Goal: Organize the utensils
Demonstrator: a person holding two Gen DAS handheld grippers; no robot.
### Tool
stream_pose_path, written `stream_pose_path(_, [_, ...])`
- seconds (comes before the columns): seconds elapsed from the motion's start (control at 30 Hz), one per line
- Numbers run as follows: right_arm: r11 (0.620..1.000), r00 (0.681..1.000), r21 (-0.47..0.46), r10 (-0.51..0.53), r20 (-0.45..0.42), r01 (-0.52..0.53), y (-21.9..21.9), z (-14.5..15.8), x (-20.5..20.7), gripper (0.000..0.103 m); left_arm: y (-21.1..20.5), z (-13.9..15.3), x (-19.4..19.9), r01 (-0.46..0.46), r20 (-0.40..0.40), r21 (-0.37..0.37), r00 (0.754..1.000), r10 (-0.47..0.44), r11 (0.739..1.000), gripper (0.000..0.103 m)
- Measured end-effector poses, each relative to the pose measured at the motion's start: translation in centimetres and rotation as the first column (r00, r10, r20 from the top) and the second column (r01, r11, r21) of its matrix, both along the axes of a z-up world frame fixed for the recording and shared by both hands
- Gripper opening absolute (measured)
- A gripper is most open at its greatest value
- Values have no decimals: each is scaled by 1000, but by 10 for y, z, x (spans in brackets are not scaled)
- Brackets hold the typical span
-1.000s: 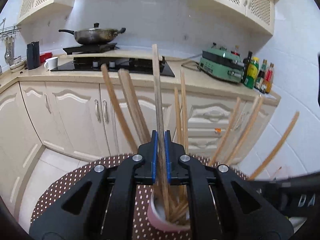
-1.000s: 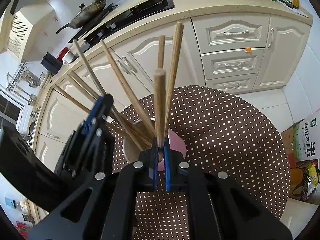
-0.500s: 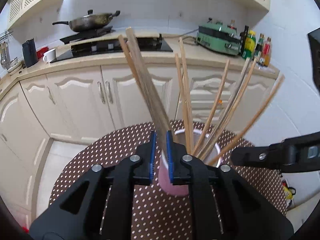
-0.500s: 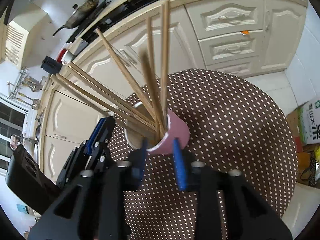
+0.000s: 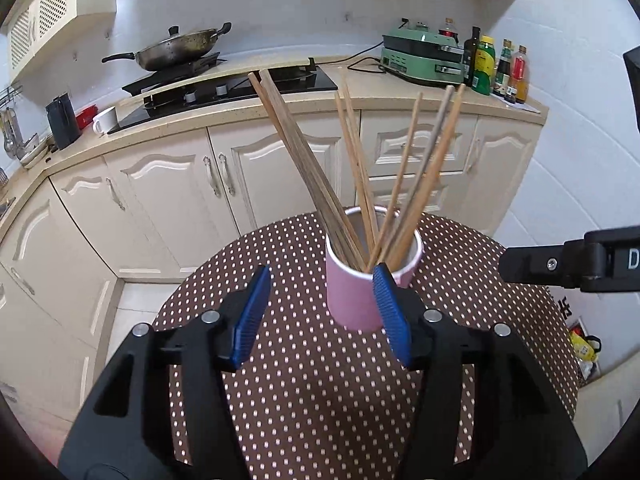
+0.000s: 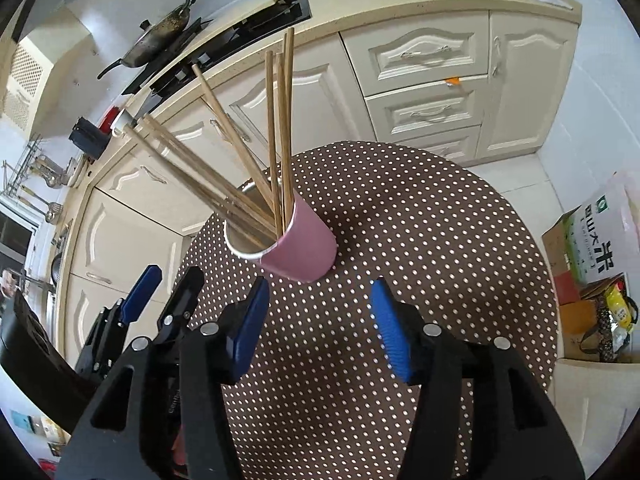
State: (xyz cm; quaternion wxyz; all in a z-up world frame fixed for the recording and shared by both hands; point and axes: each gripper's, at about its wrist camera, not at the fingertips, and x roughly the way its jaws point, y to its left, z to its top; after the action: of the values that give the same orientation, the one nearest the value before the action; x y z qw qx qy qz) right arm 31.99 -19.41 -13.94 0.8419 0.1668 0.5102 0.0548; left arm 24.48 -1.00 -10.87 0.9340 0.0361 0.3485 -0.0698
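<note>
Wooden chopsticks (image 5: 352, 184) stand fanned out in a pink cup (image 5: 360, 292) on the round brown table with white dots (image 5: 320, 400), so the gathering step looks finished or close to it; no loose utensil shows on the cloth in either view. The left gripper (image 5: 322, 316) hovers just short of the cup, its blue-padded jaws opening with nothing pinched; the cup's near wall sits in line between the tips without either pad pressing it. The right gripper (image 6: 318, 324) hangs nearer the camera than the cup, jaws likewise opening over bare cloth and holding nothing. The next move probably calls for a look for any utensil left outside the cup; if there is none, both tools only need to draw clear.

The long sticks lean outward well past the rim, so a careless sweep could catch them and tip the light cup. The two grippers also sit close beside each other. Behind the table run cream cabinets (image 5: 168, 200), a stove with a wok (image 5: 176, 46), and a green appliance (image 5: 424, 54) beside bottles (image 5: 496, 66).
</note>
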Motion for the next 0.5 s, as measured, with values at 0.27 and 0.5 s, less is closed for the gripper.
stream_pose_path(0.27, [998, 998, -64, -2, 66, 6, 16, 4, -34, 55, 9, 12, -32, 19, -44, -26, 999, -21, 999, 64])
stream_pose_path(0.5, [998, 988, -64, -11, 154, 21, 24, 17, -62, 58, 15, 30, -61, 44, -48, -39, 998, -46, 998, 74])
